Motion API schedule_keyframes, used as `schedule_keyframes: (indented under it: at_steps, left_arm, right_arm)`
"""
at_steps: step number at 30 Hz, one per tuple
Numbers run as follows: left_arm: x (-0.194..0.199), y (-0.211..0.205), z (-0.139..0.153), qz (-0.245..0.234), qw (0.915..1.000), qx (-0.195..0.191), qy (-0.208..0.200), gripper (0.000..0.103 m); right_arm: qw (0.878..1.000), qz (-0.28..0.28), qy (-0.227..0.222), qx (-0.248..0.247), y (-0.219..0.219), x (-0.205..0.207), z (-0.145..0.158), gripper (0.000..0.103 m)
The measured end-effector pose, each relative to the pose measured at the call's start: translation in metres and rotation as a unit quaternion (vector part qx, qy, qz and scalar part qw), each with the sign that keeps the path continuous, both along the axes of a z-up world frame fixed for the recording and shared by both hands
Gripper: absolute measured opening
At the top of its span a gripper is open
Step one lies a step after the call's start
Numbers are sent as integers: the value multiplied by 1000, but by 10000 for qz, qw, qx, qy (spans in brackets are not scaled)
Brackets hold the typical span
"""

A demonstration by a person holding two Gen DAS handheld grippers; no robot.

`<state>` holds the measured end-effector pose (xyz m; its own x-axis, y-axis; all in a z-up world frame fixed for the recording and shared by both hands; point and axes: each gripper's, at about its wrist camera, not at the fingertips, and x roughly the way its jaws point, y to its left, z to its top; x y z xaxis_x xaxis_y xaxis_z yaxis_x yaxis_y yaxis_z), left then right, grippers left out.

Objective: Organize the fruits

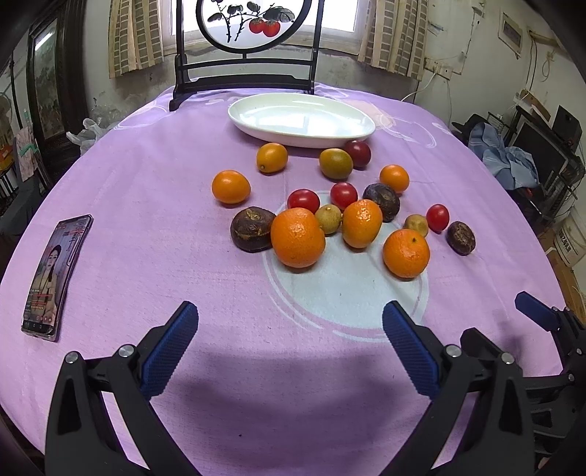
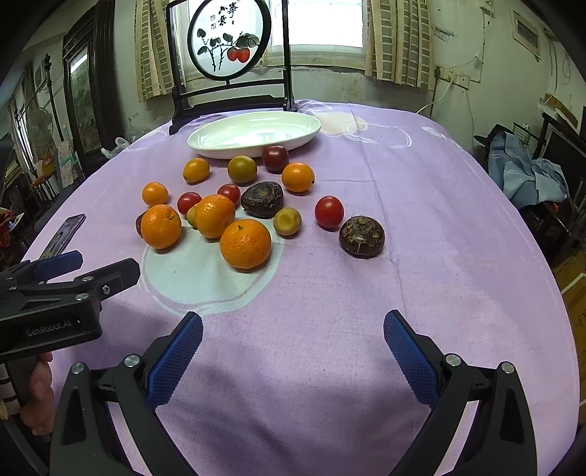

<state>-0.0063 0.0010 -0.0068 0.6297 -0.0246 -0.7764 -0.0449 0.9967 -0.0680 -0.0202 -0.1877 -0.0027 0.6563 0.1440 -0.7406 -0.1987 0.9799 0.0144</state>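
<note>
Several fruits lie loose on the purple cloth: oranges such as the nearest orange (image 1: 297,237) (image 2: 245,243), red cherry tomatoes (image 1: 303,200) (image 2: 329,211), dark brown water chestnuts (image 1: 252,229) (image 2: 361,236) and small yellow-green fruits (image 1: 328,218) (image 2: 287,221). An empty white oval plate (image 1: 256,121) (image 2: 205,141) sits behind them. My left gripper (image 1: 289,322) is open and empty, short of the fruits. My right gripper (image 2: 293,329) is open and empty, also short of them. The left gripper also shows in the right wrist view (image 2: 95,265).
A phone (image 1: 55,272) (image 2: 64,234) lies on the cloth at the left. A dark wooden stand with a round painted screen (image 1: 252,25) (image 2: 227,44) stands behind the plate. The table edge curves away right, with clothes and clutter (image 2: 527,175) beyond.
</note>
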Motion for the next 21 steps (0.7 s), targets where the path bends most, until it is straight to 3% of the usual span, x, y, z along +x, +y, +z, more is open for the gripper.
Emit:
schedule_keyframes:
  at_steps: [21]
  left_arm:
    - [0, 1, 1, -15, 10000, -22, 10, 99]
  right_arm:
    - [10000, 59, 36, -5, 2, 1, -1, 100]
